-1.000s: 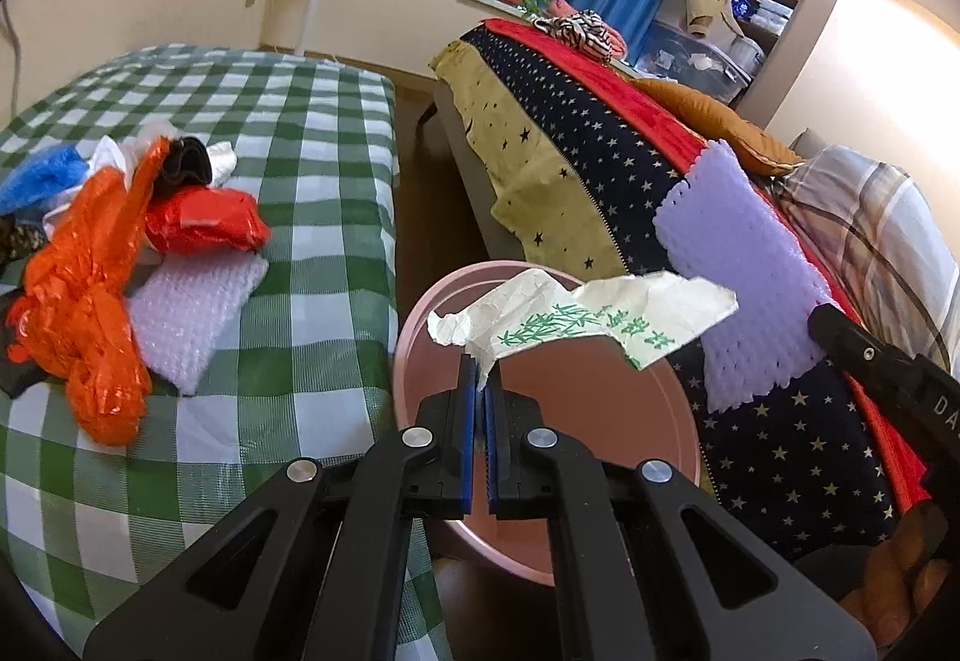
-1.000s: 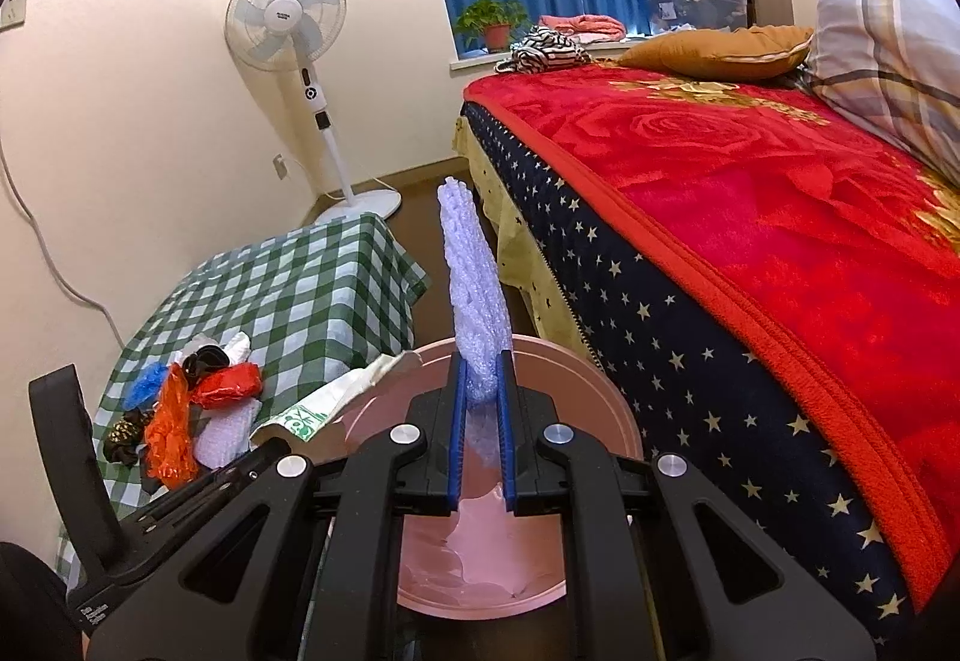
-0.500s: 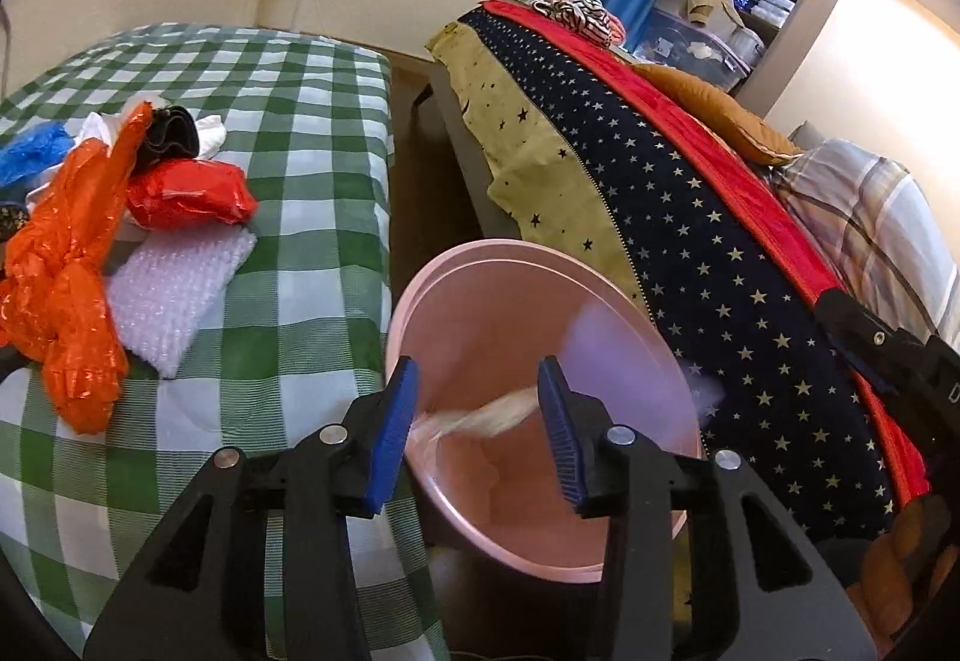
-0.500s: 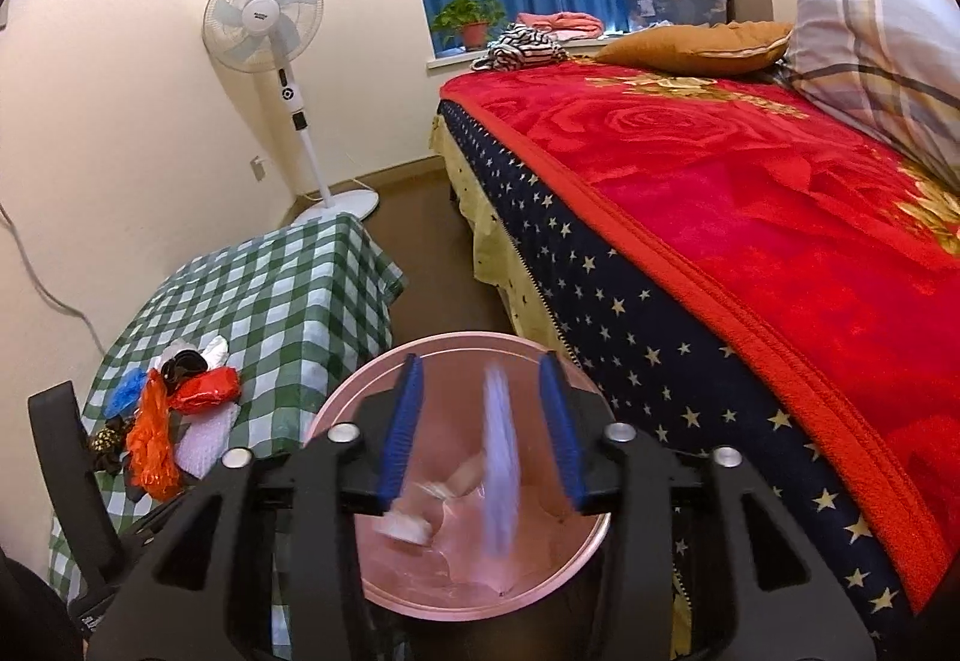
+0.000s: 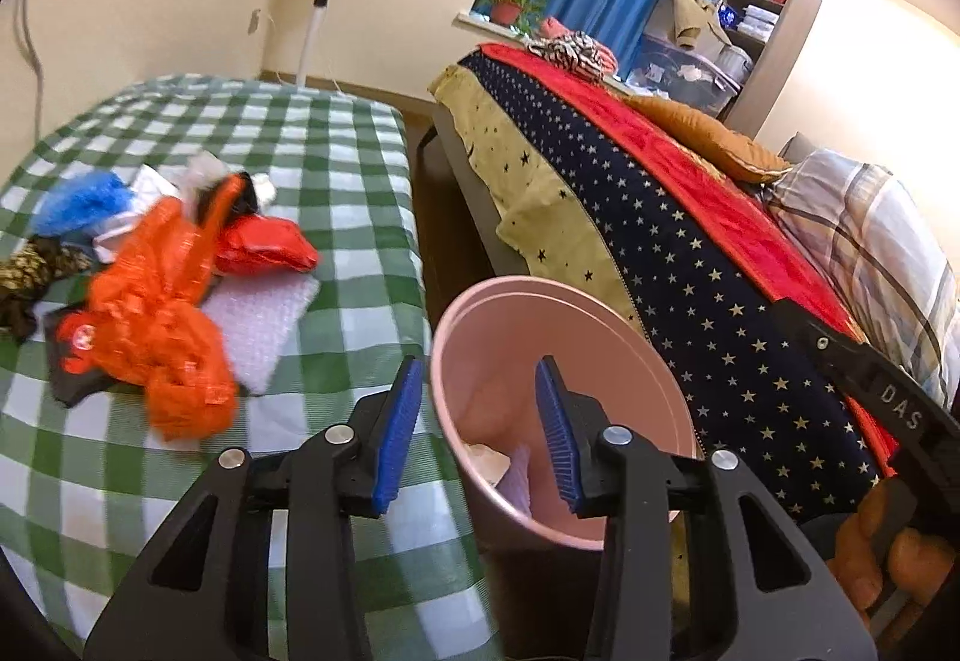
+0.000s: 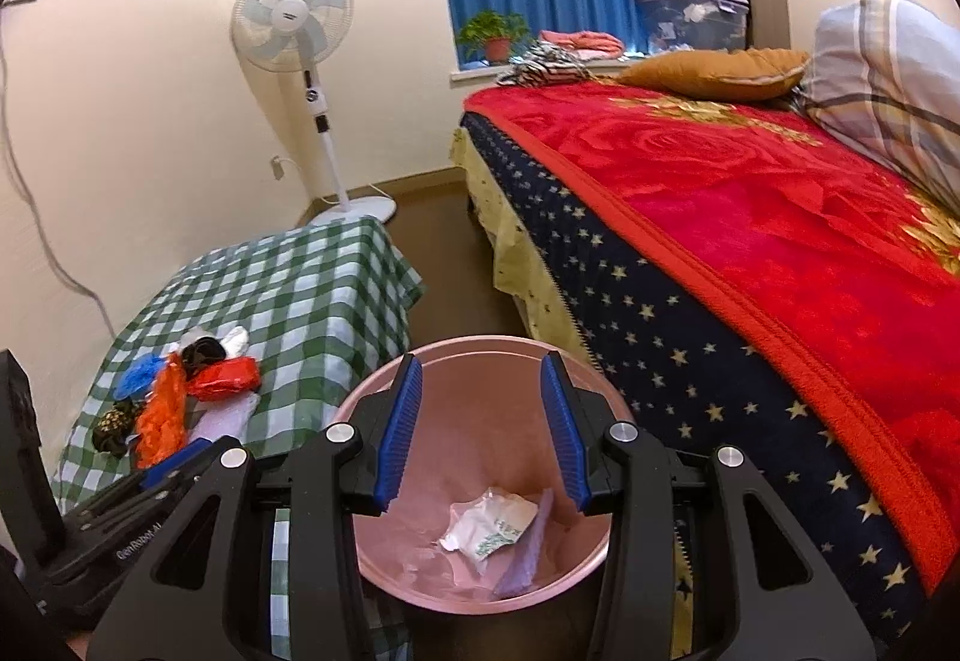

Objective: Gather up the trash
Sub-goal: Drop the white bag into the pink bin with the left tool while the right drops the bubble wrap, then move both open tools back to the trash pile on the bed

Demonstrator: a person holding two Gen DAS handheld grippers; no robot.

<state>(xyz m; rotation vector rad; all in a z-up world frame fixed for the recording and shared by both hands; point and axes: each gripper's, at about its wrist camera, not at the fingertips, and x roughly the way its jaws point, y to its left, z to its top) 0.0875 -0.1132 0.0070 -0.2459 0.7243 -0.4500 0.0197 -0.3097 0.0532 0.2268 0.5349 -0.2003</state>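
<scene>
Trash sits in two places right now: a loose heap on the checked tablecloth (image 5: 336, 163) toward its near left edge, and two dropped pieces down in the pink bin (image 6: 384, 565); the bin stands on the floor in the narrow gap between the table's right edge and the starred side of the bed (image 5: 690, 265), its rim just beside the hanging cloth; dark open floor runs back from the bin between table and bed toward the standing fan (image 6: 294, 16). Left gripper (image 5: 474, 430) hangs over the bin's left rim, blue pads parted with nothing between them, its jaws having just been opening and then easing in a little; right gripper (image 6: 483, 430) hovers straight over the bin mouth, pads likewise apart and bare, jaws having just been opening. Left wrist view gives the heap up close: orange plastic bag (image 5: 162, 325), red wrapper (image 5: 264, 247), white bubble wrap (image 5: 258, 319), blue plastic (image 5: 78, 202) at the far left; of the bin's contents it catches only a sliver; right wrist view looks right to the bin floor and shows the printed white paper (image 6: 489, 526) lying against the lilac foam sheet (image 6: 528, 553), plus the heap small and distant on the table.
</scene>
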